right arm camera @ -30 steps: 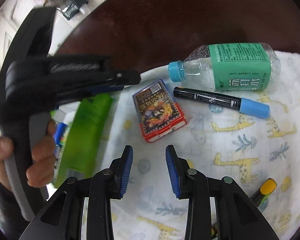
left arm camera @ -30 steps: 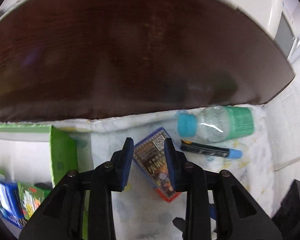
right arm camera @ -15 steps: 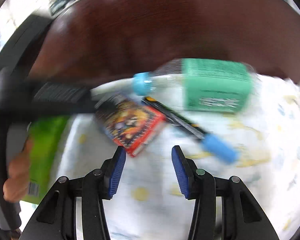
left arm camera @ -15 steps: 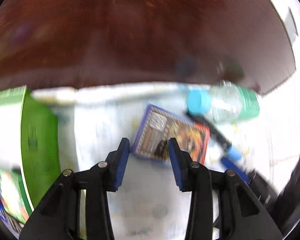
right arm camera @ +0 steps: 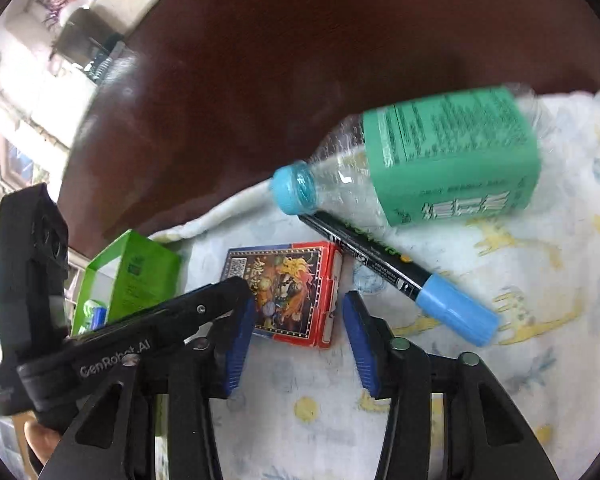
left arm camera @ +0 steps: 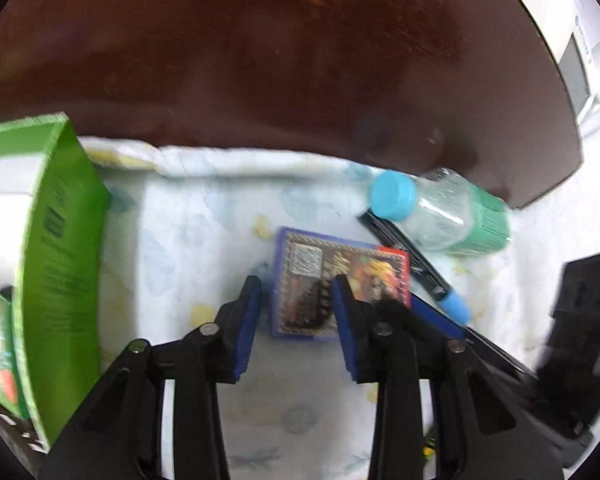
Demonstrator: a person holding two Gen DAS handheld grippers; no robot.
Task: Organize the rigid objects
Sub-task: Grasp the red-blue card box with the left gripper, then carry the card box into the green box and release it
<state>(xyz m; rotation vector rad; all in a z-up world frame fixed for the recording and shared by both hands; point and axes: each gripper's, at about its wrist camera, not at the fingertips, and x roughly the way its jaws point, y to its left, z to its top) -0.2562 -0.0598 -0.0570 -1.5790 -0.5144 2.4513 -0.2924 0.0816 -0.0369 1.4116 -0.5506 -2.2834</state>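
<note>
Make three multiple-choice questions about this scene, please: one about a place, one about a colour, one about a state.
1. Where does the marker lie?
A. inside the green box
B. on the printed cloth, between the bottle and the card box
C. on the bare wood

2. What colour is the bottle cap?
A. red
B. white
C. light blue

3. How is the left gripper?
A. open, with the card box just ahead of it
B. shut on the marker
C. out of view

Key: 1 B, the marker lies on the cloth, with the bottle on one side and the card box on the other. 2 C, the cap is light blue. 3 A, a gap shows between its fingers, card box beyond.
</note>
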